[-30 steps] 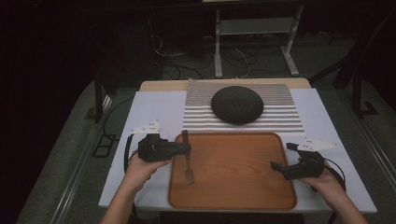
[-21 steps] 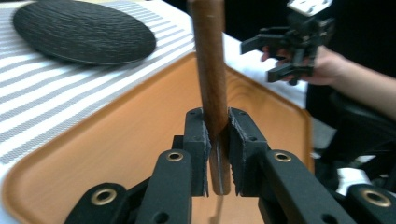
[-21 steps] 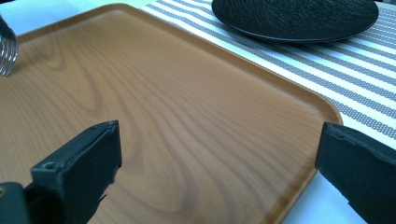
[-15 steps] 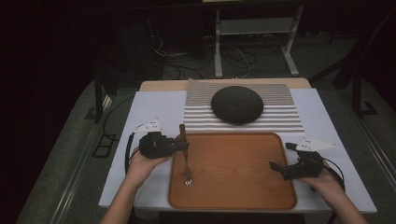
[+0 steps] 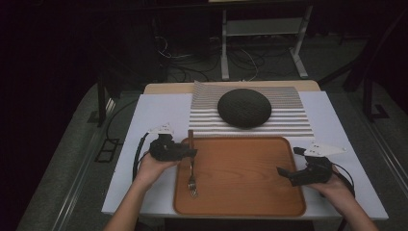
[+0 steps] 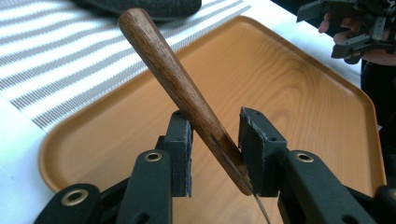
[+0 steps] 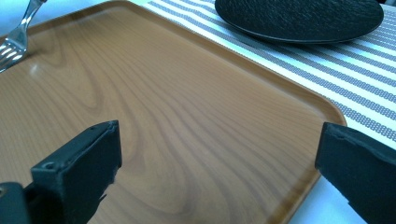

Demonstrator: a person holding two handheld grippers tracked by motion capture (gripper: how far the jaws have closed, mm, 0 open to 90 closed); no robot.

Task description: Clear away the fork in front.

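1. Left gripper (image 5: 190, 153) at the left rim of the wooden tray (image 5: 250, 202), held in the person's left hand (image 5: 151, 168)
2. Fork (image 5: 191, 161) with a wooden handle lies along the tray's left side; tines toward the person and resting on the tray floor, handle end raised over the far left rim
3. Left gripper view: handle (image 6: 175, 79) slants between the two pads; it leans against the right pad (image 6: 261, 149), with a gap showing at the left pad (image 6: 180, 149). Jaws have just been opening, grip loosened, fork between them
4. Right gripper (image 5: 284, 172) at the tray's right rim, in the right hand (image 5: 337, 190); jaws spread wide, nothing between them, tray surface beneath
5. Dark round plate (image 5: 244, 108) sits on a striped placemat (image 5: 293, 120) beyond the tray, well apart from both grippers
6. All rests on a white table (image 5: 159, 110)
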